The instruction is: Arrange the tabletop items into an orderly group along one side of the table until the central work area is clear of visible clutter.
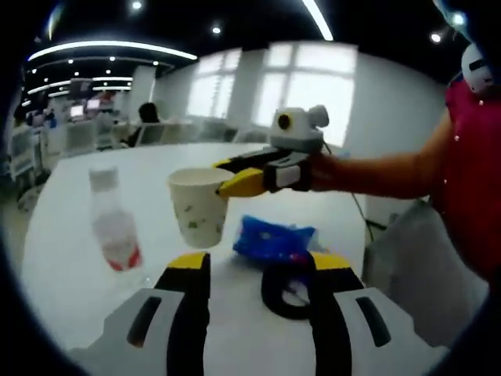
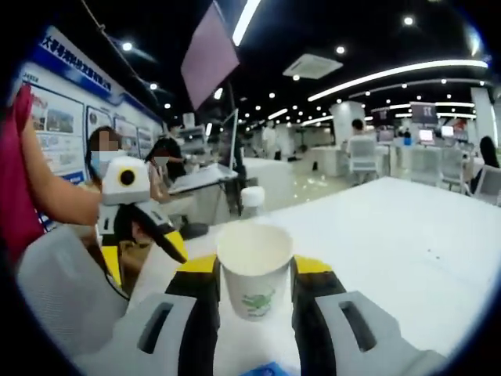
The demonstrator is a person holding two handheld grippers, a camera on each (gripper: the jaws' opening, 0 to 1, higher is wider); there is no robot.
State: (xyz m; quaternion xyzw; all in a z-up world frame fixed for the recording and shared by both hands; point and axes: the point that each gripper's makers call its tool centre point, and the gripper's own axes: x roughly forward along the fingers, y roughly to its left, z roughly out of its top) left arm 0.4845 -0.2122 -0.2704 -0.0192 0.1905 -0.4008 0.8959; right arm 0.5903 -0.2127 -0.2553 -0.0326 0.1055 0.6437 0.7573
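A white paper cup (image 1: 197, 205) with a green print is upright over the white table (image 1: 70, 290), and my right gripper (image 1: 221, 178) reaches in from the right, shut on its rim. In the right gripper view the cup (image 2: 254, 251) sits squeezed between my right gripper's (image 2: 254, 265) yellow-tipped jaws. I cannot tell whether its base touches the table. My left gripper (image 1: 258, 262) is open just short of a blue packet (image 1: 274, 239), and a black ring (image 1: 283, 291) lies by its right jaw. A clear bottle (image 1: 113, 227) with a red label stands to the left.
The table (image 2: 407, 235) stretches away bare to the right. My left gripper (image 2: 145, 235) shows at the left, near a person's arm (image 2: 55, 192). The bottle (image 2: 252, 200) is behind the cup. A person's arm and red top (image 1: 470, 172) are at the right, with office desks and chairs behind.
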